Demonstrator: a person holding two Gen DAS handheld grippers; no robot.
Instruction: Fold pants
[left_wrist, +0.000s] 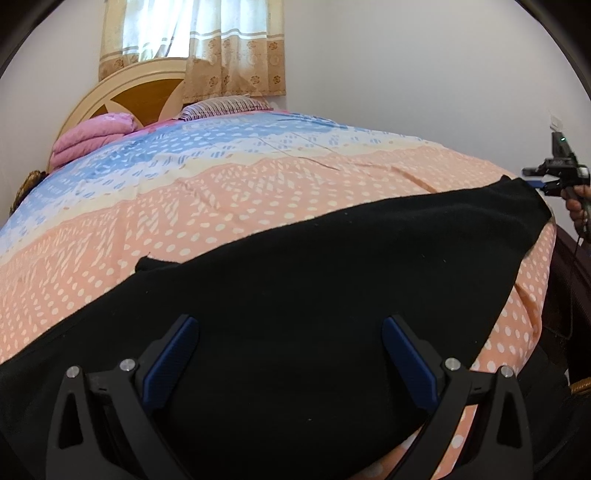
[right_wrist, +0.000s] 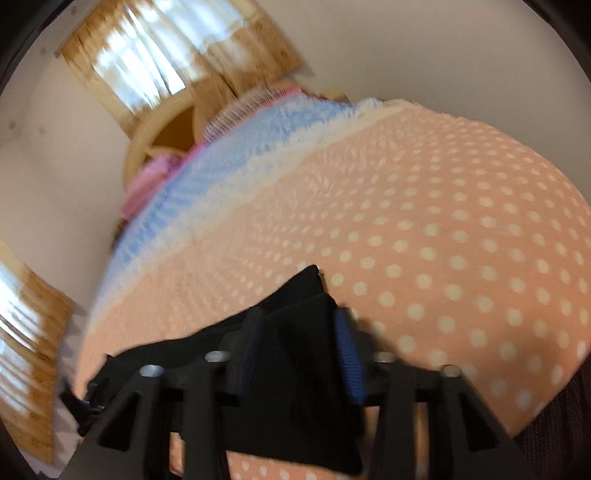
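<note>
The bed (left_wrist: 258, 206), under a peach, cream and blue dotted sheet, filled the room below a curtained window (left_wrist: 192, 40). Our black pants (left_wrist: 295, 266) lay spread flat across its near edge. Our right claw (right_wrist: 299, 343) was clamped on one end of the cloth, we judged to carry it over for a fold. Our left claw (left_wrist: 290, 354) hung wide open above the other end, holding nothing.

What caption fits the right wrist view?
Right gripper clamps an end of the black pants above the peach polka-dot bedsheet.
</note>
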